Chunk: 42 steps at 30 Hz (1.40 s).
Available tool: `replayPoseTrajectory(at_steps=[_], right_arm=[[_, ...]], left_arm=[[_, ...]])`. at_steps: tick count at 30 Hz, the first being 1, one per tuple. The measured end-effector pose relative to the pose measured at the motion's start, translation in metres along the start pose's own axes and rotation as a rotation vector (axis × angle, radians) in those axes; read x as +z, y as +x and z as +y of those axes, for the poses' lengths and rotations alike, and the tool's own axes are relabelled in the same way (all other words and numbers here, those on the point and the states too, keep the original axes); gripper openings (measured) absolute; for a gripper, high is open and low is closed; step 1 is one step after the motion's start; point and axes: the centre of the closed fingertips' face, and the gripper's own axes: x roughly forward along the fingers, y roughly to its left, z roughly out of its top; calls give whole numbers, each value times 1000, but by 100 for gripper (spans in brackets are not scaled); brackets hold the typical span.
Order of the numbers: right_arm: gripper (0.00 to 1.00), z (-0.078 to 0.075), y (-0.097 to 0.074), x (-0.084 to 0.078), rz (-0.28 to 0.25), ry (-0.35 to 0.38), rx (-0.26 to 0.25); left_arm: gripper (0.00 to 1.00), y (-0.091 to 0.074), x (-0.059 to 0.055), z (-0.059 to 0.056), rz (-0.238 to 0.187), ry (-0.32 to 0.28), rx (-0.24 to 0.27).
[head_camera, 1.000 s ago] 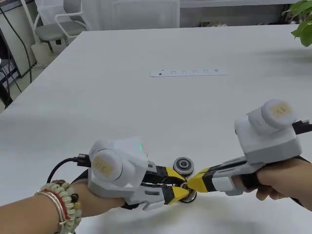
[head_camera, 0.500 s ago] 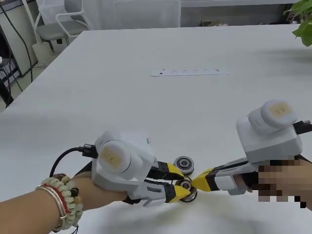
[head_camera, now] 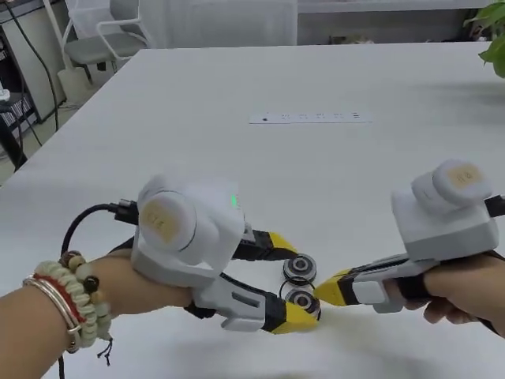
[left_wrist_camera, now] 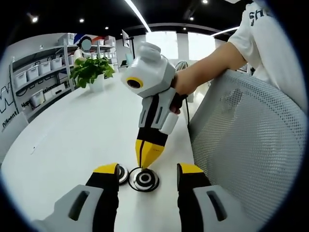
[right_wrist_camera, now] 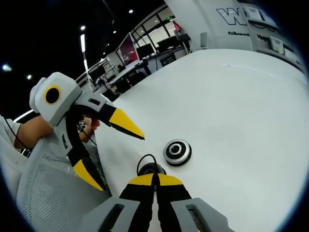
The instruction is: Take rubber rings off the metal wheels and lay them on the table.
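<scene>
- Partly hidden: near wheel [right_wrist_camera: 150, 167] behind tips of right tongs [right_wrist_camera: 155, 180]; cannot tell whether rubber is pinched.
- Right tongs pressed together, tips at that wheel's rim.
- Left tongs [left_wrist_camera: 148, 170] spread wide, straddling near wheel.
- Both wheels flat on bench [head_camera: 237, 158], axles upright; far wheel [head_camera: 298, 268] just beside, half masked by one left jaw.
</scene>
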Motion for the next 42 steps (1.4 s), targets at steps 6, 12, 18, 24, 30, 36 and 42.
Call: replayPoseTrajectory(at_steps=[6, 12, 18, 24, 30, 36, 42], right_arm=[[0, -1, -1, -2, 11, -19, -10], [0, -1, -2, 0, 6, -21, -7], [0, -2, -4, 2, -2, -22, -9], [0, -4, -6, 5, -19, -9, -10], [0, -4, -7, 6, -27, 2, -10], [0, -5, -9, 6, -32, 8, -12], [0, -7, -11, 9, -45, 14, -15]], left_arm=[[56, -15, 10, -3, -10, 24, -2], [61, -36, 12, -5, -12, 17, 16], [67, -59, 7, -6, 7, 10, 44], [70, -84, -1, -2, 17, -17, 118], [71, -104, -11, 0, -8, -91, 197], [72, -120, -25, -5, -30, -164, 255], [77, -129, -38, -11, -35, -210, 302]])
